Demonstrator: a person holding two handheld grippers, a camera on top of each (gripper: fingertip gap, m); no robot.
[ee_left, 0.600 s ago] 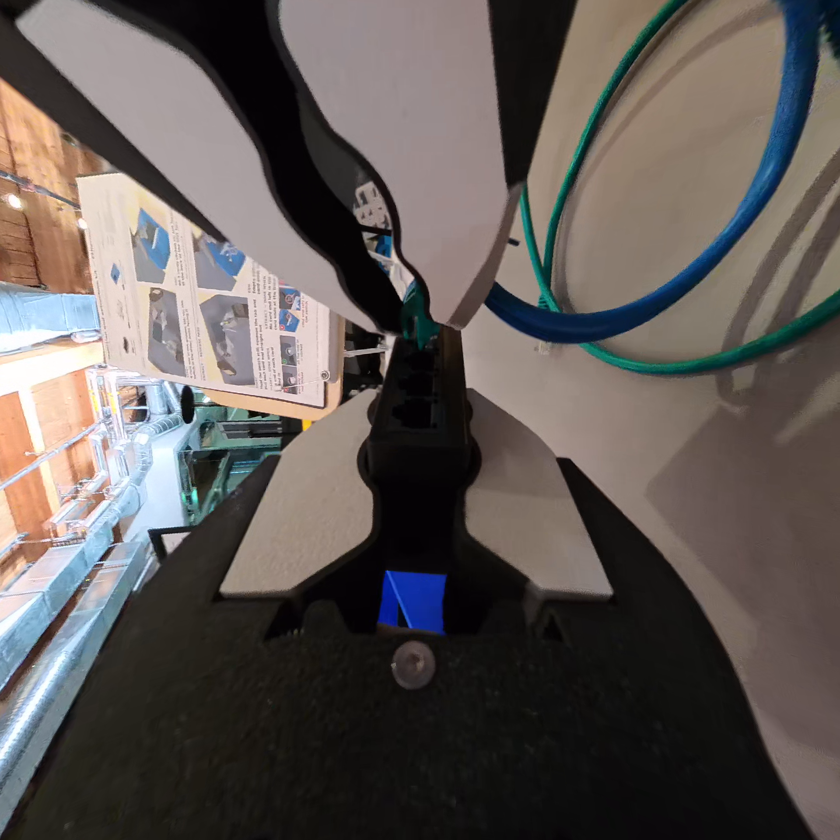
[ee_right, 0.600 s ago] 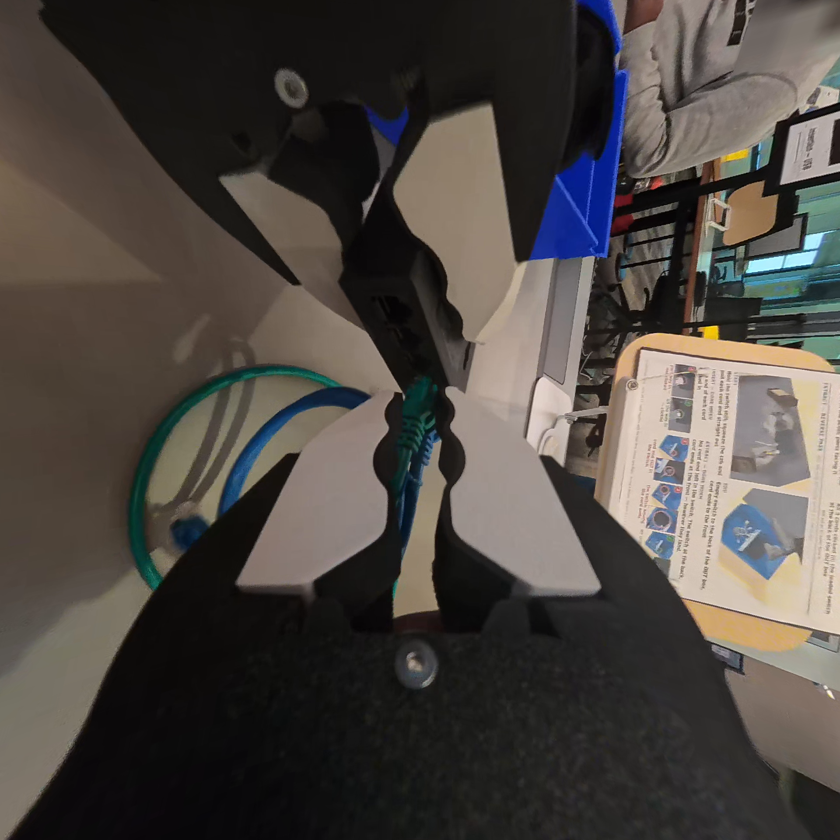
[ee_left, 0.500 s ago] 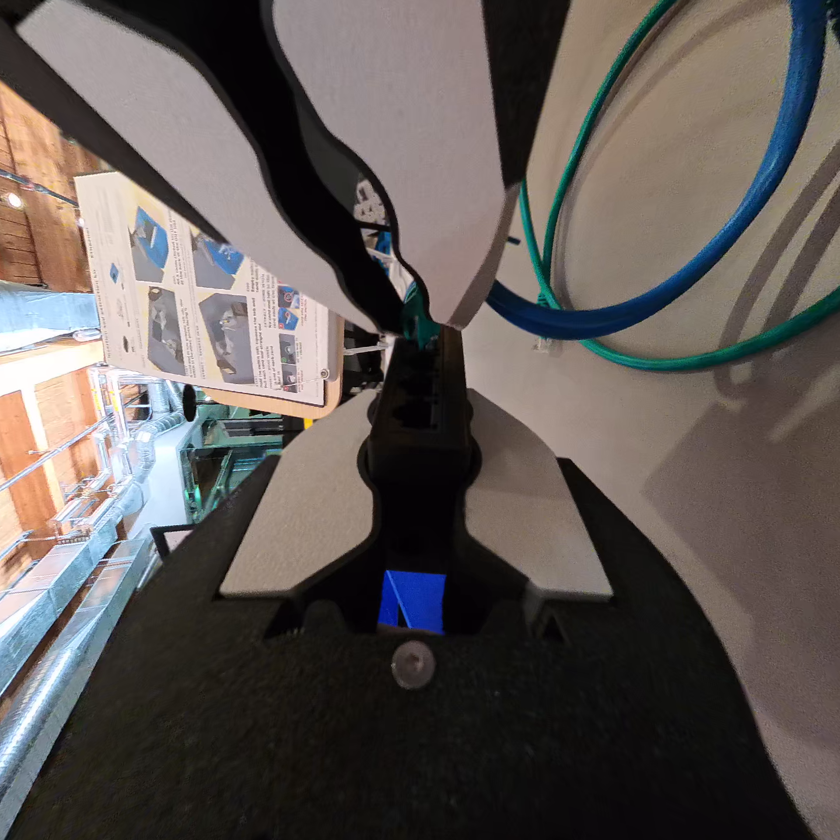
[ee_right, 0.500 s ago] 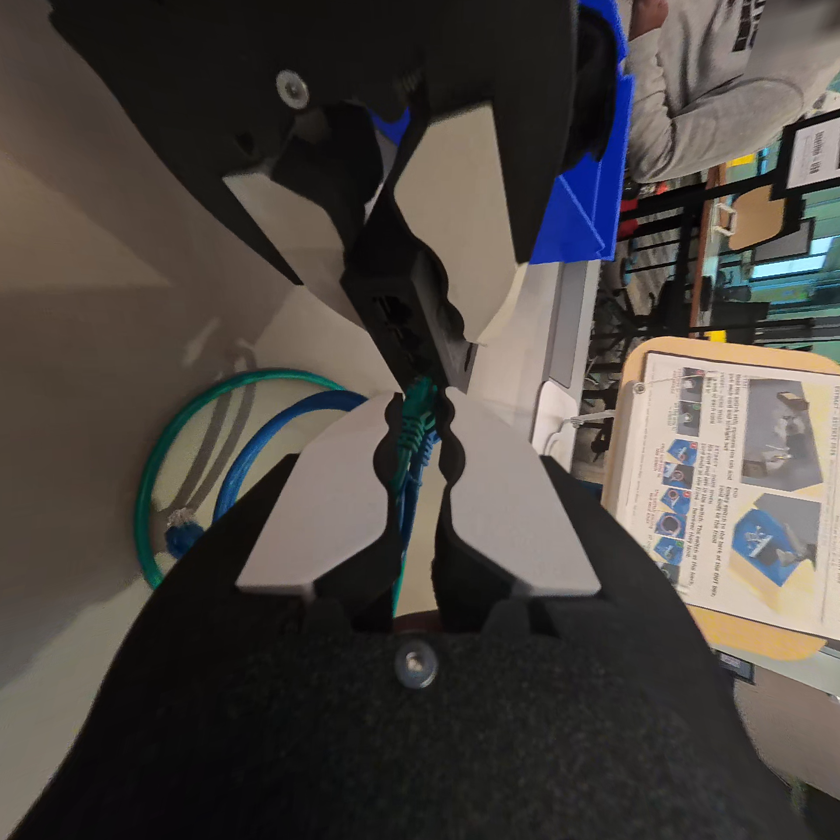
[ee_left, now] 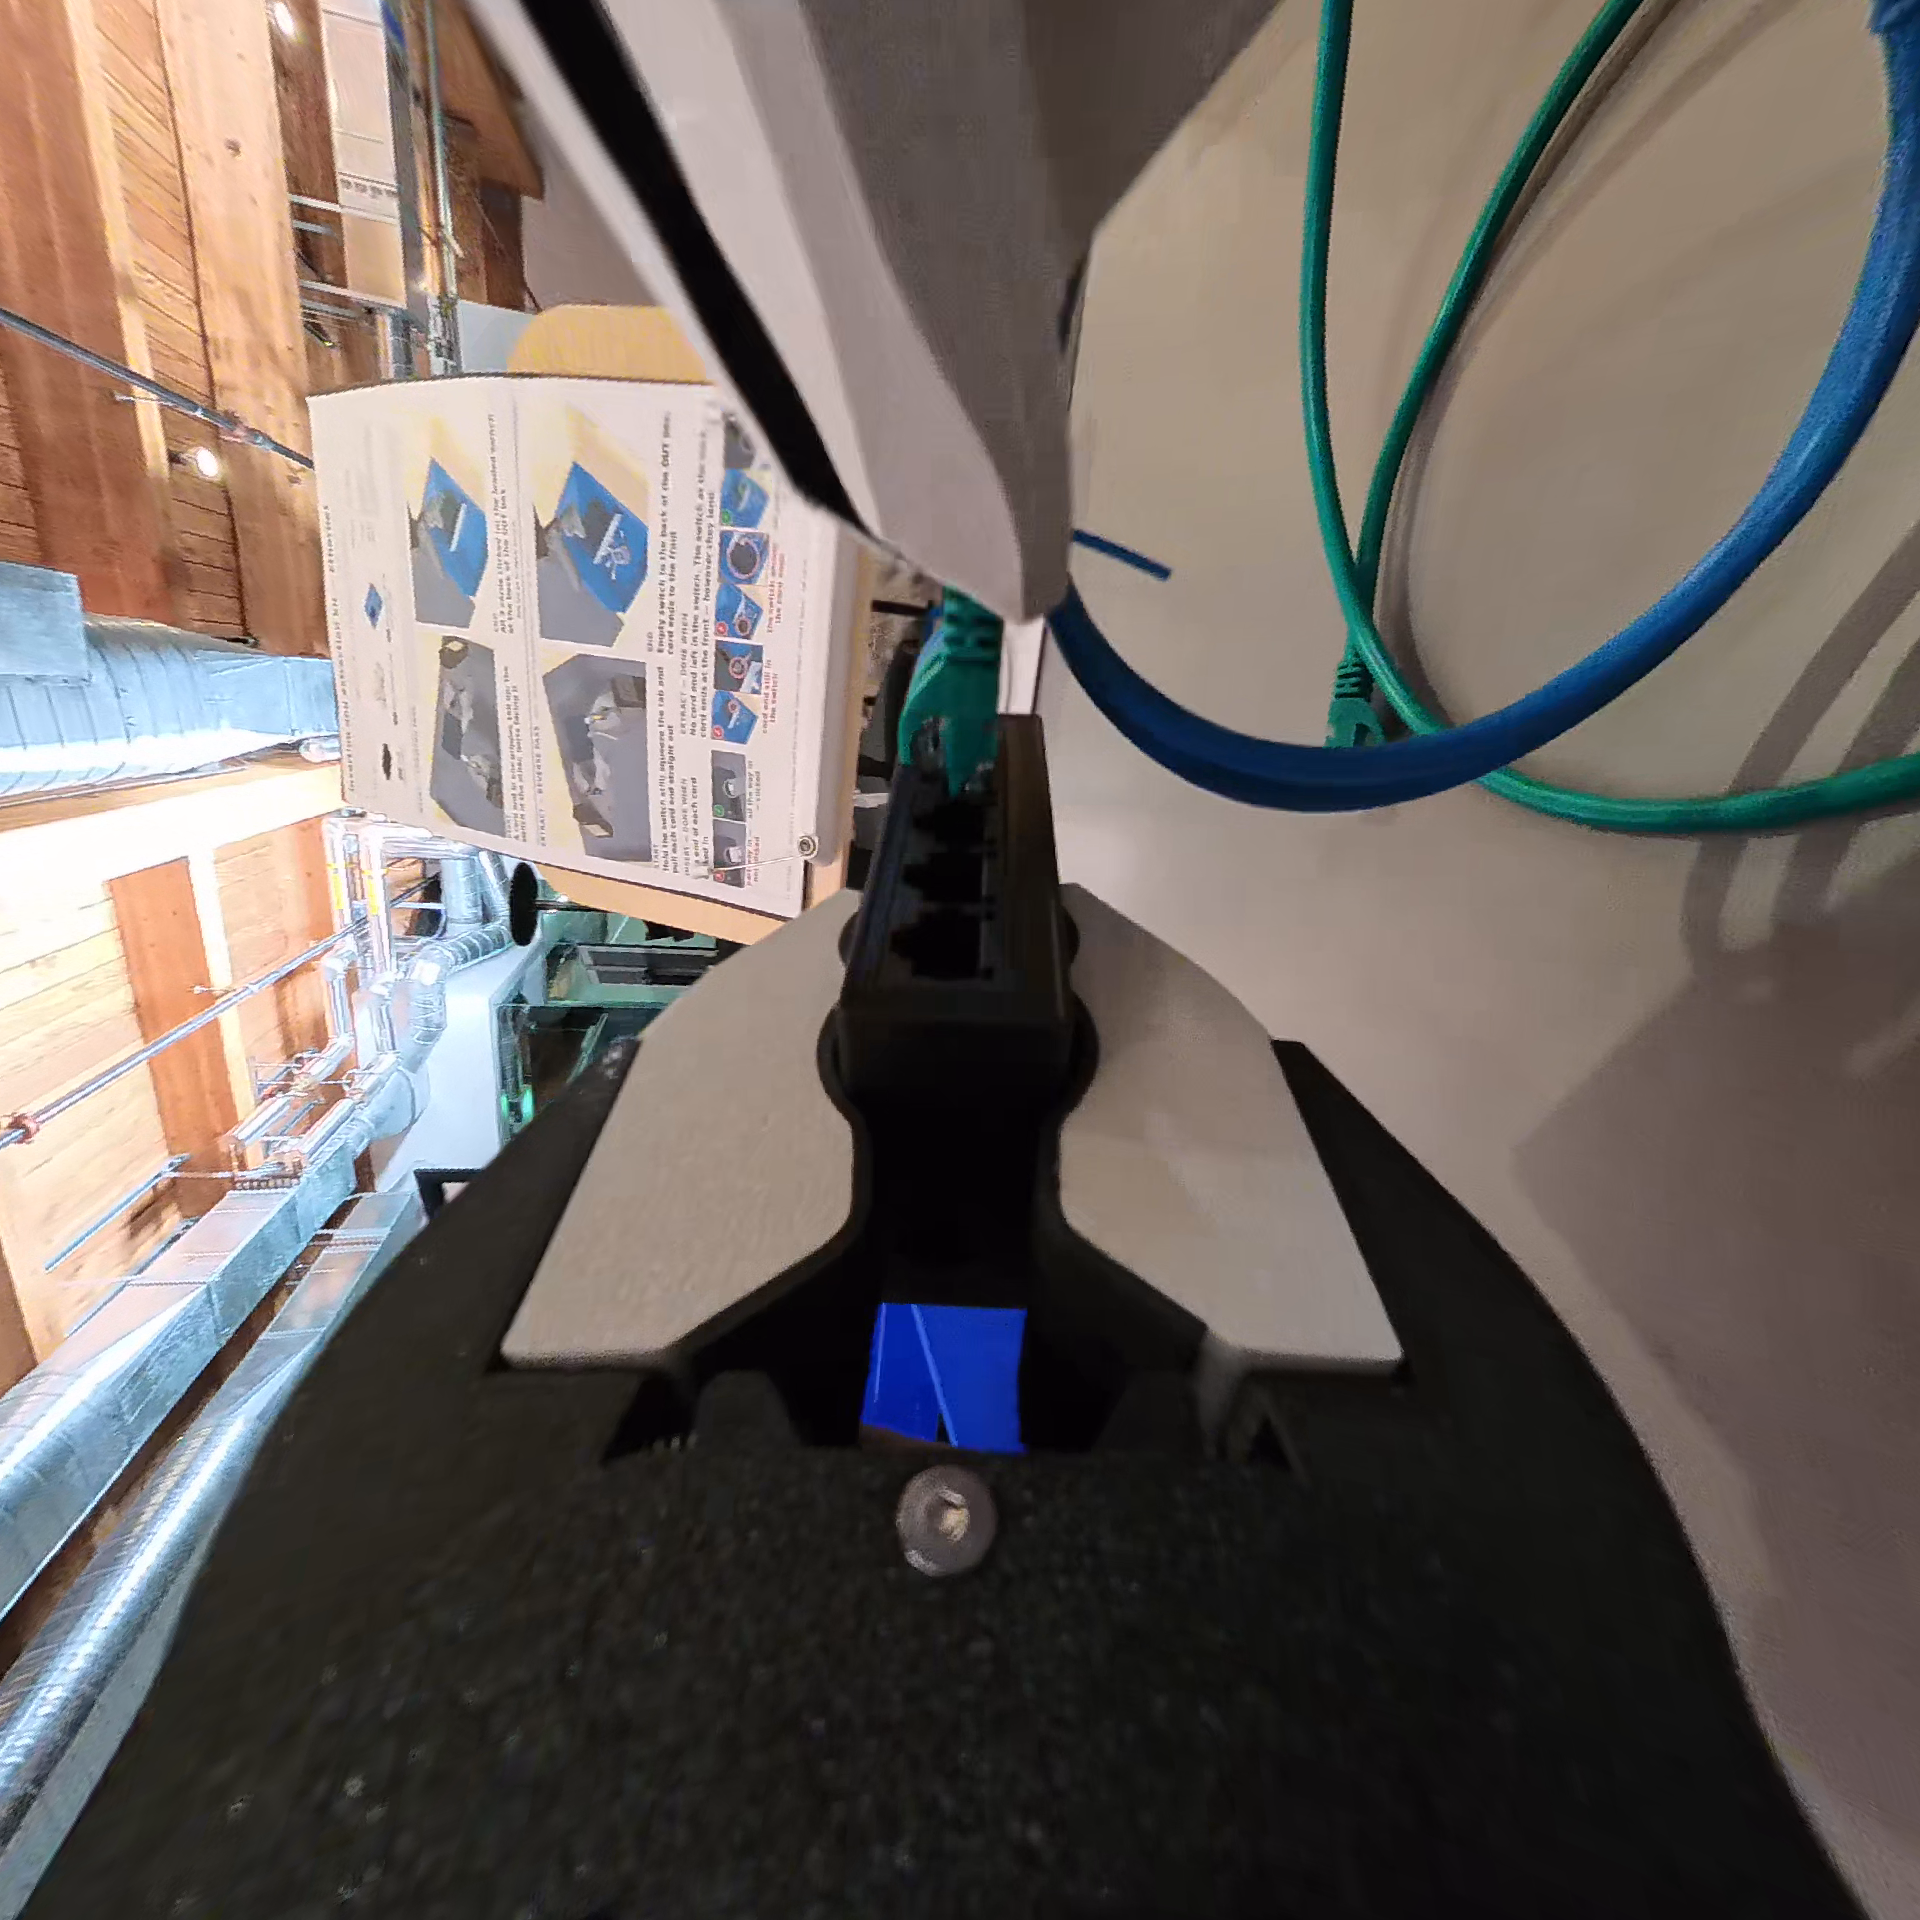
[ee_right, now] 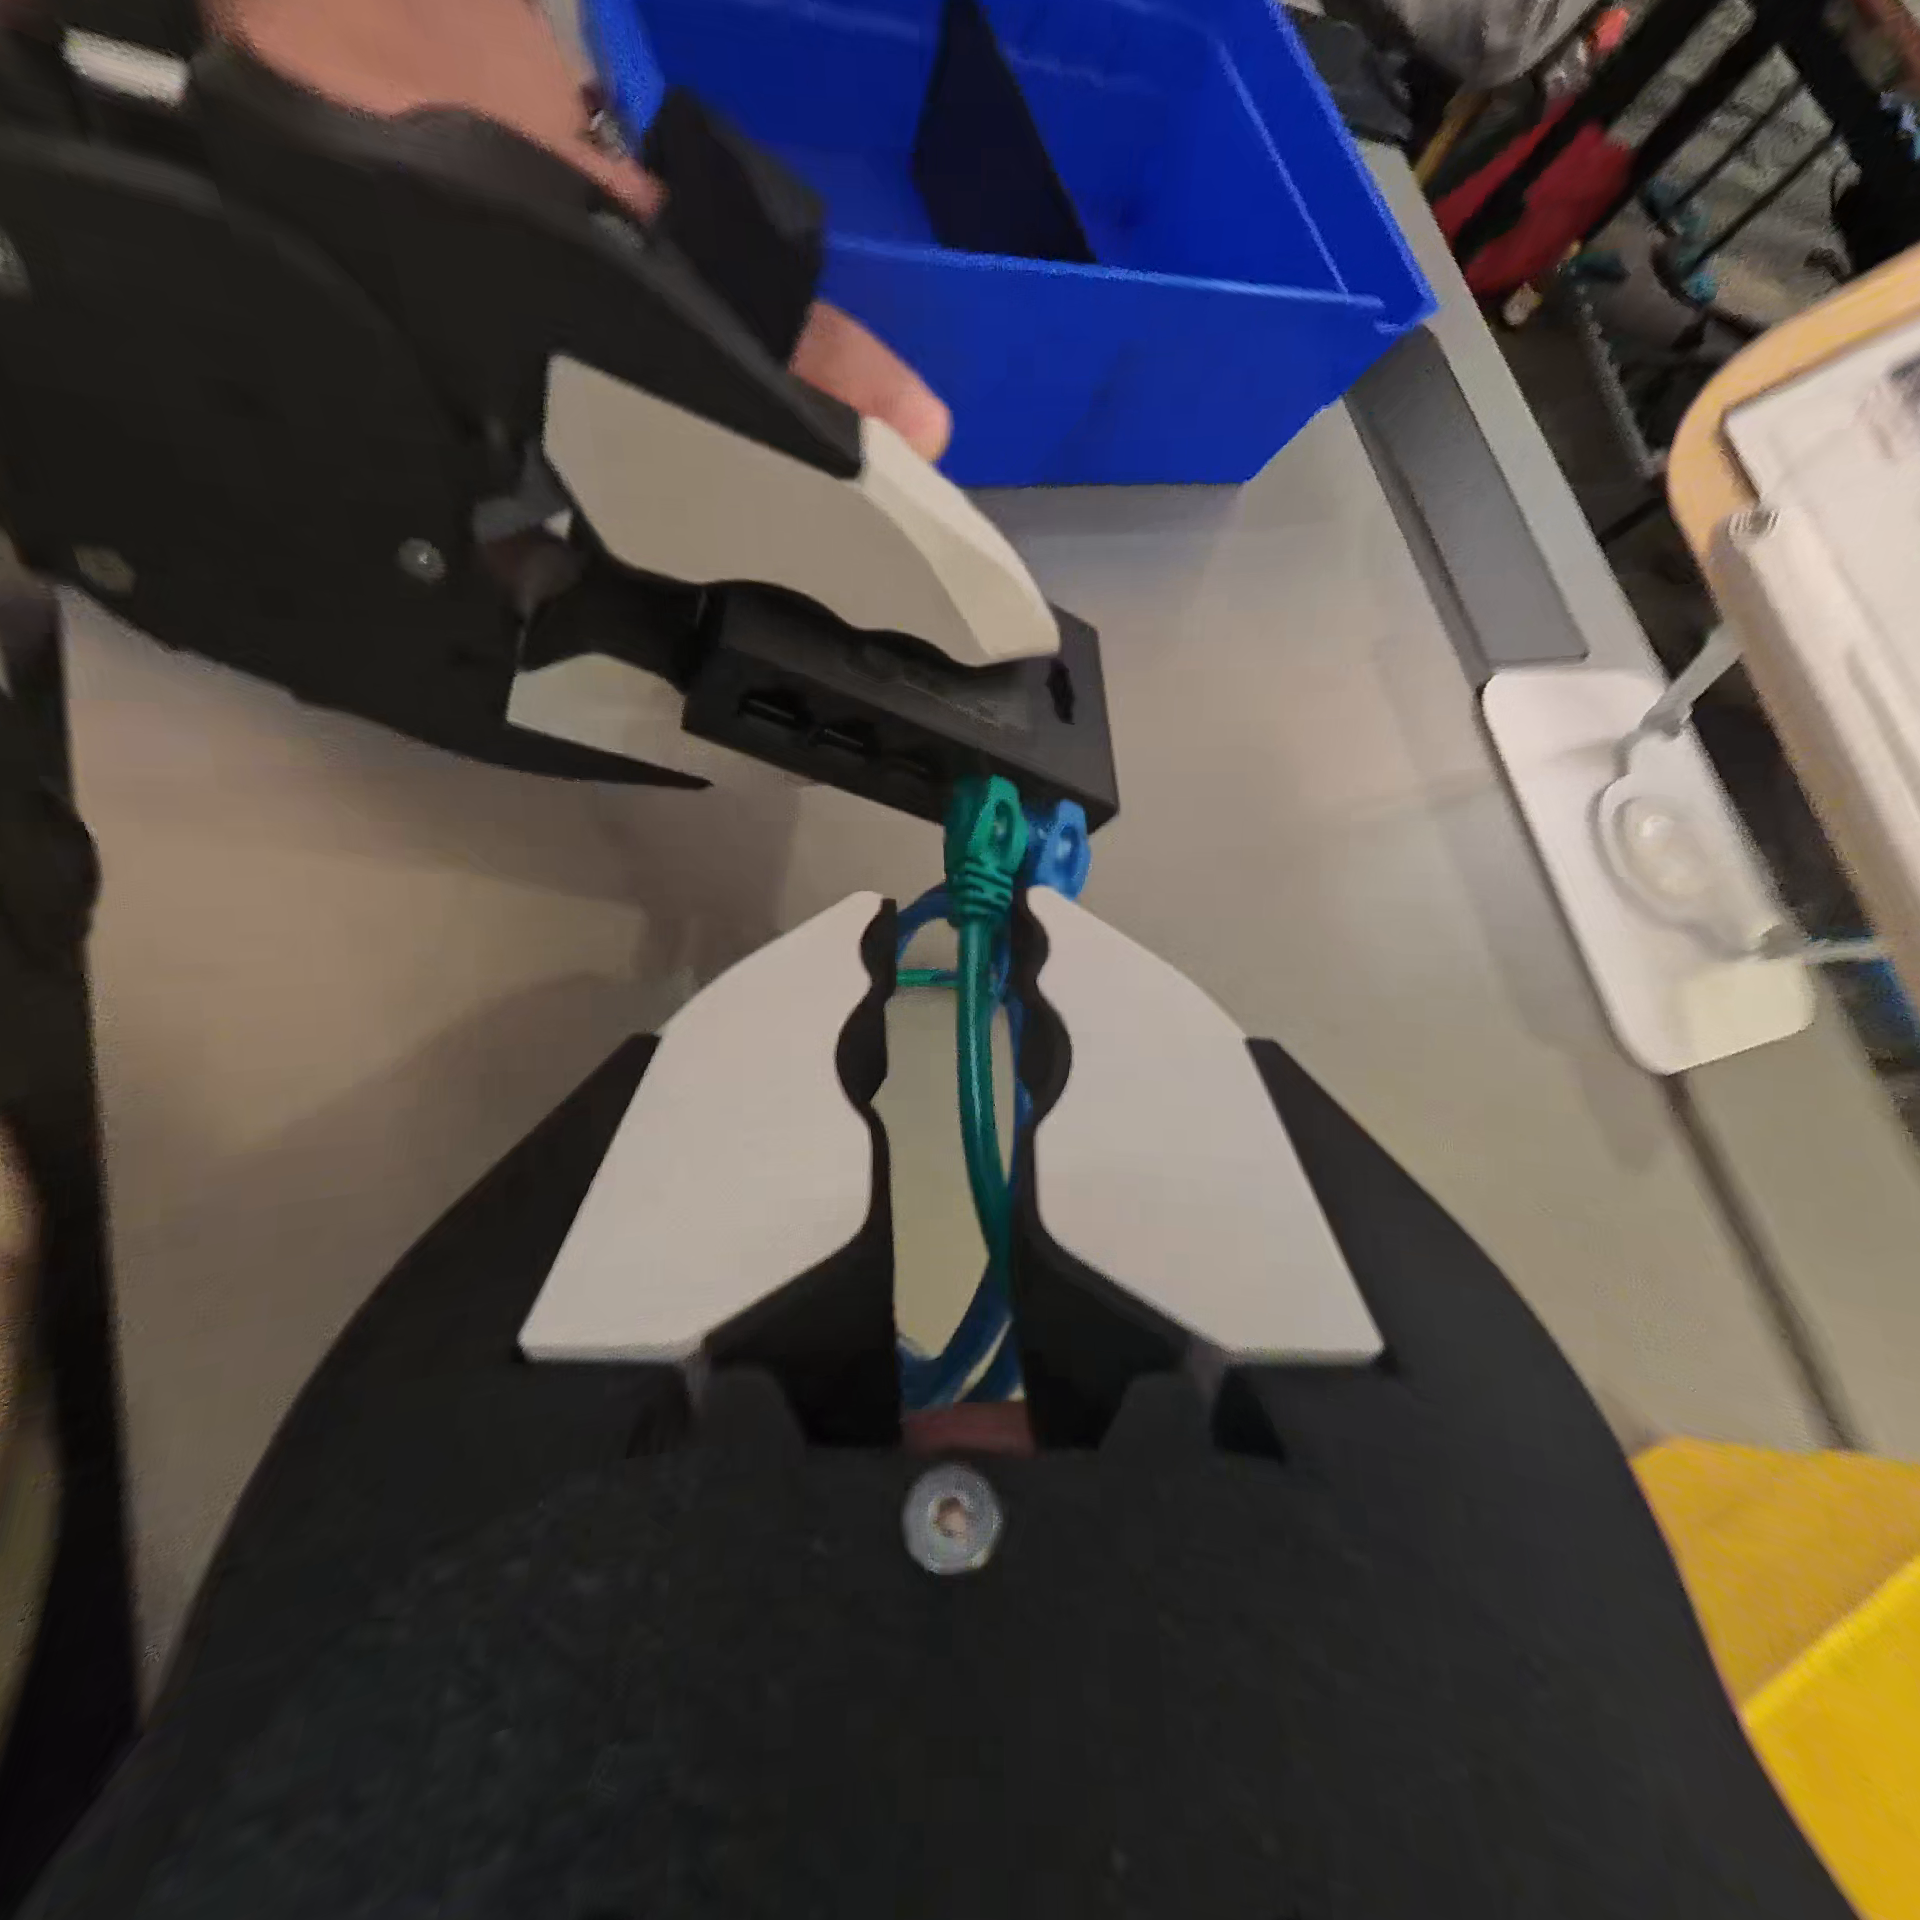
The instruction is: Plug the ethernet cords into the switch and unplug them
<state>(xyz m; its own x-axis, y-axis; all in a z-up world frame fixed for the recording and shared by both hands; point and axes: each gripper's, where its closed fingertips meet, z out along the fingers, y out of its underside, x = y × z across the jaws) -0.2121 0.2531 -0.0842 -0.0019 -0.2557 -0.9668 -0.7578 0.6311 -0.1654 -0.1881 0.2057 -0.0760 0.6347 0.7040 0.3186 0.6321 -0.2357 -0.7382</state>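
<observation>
Where my left gripper (ee_left: 956, 935) clamps the black switch (ee_left: 961, 894), the left wrist view runs along its long axis: ports in a row receding far, the green plug (ee_left: 951, 686) at the far end. The blue cord (ee_left: 1558, 727) loops right.

The right wrist view alone shows my right gripper (ee_right: 951, 914) parted, loosely straddling the green cord (ee_right: 982, 1091), plugs directly ahead, the blue plug (ee_right: 1060, 847) seated just right.
</observation>
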